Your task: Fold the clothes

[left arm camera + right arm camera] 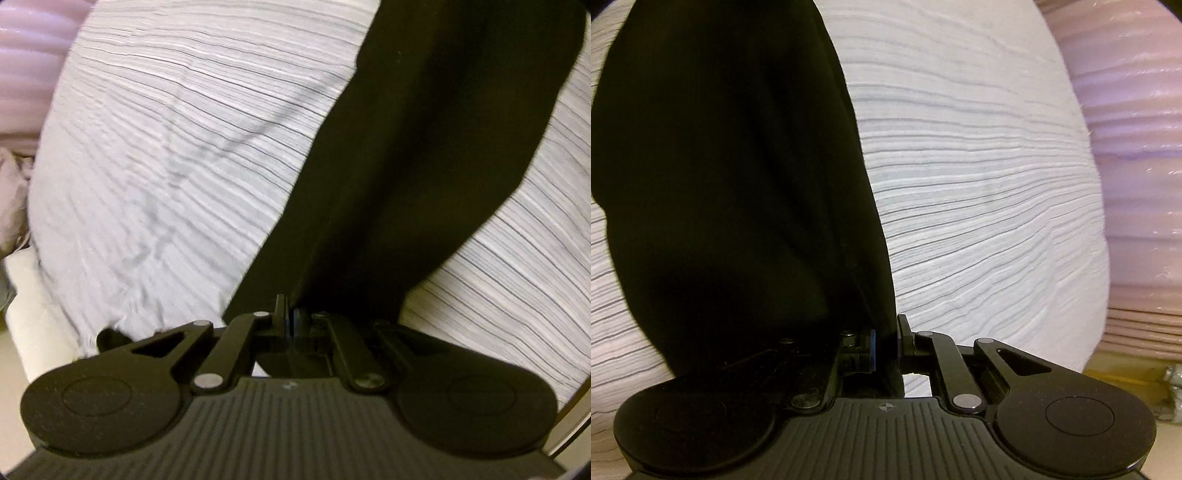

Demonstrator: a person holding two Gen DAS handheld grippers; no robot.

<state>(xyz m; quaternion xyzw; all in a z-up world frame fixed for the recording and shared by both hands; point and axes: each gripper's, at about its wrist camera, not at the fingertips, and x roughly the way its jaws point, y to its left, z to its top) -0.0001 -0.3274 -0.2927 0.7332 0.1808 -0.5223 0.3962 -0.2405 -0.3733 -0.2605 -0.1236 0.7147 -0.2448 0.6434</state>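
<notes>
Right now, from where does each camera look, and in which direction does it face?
Left wrist: sits on the left gripper, facing along its fingers at the black garment on the striped bedding; only the gripper shows.
Right wrist: sits on the right gripper, facing the same garment and bedding; only the gripper shows.
Shared: garment, bedding, pink covering.

Each wrist camera looks forward along its gripper's fingers, close above the striped bedspread (166,147). Both views share the black garment (424,147) and the pink headboard (1137,147) at the far edge.
</notes>
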